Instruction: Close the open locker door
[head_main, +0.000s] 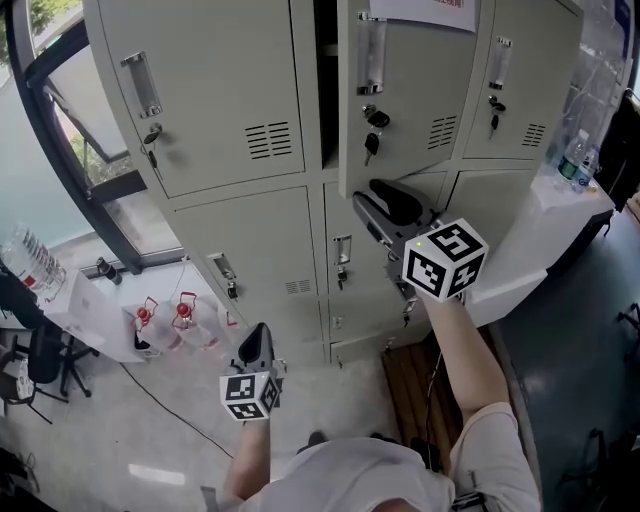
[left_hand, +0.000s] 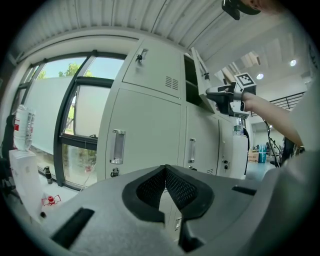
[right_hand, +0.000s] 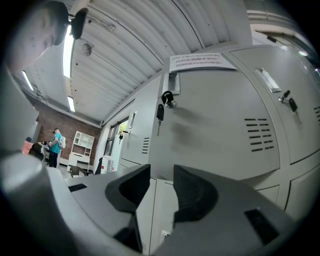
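- Lockers (head_main: 230, 150): the step in hand looks like the approach. The upper middle door (head_main: 420, 90) stands ajar, with a dark gap (head_main: 327, 80) on its left.
- Right hand-held gripper (head_main: 385, 205): jaws apart and empty, raised by the door's lower edge. Next, I'd say, it must press the door's face until it sits flush.
- Left hand-held gripper (head_main: 257, 345): hangs low, jaws together, nothing in them.
- Hidden: the door's top is cut off and the inside is dark. I cannot tell whether the right one touches the door.

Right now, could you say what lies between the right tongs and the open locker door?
Nothing; the right gripper view shows bare air between tongs and door.
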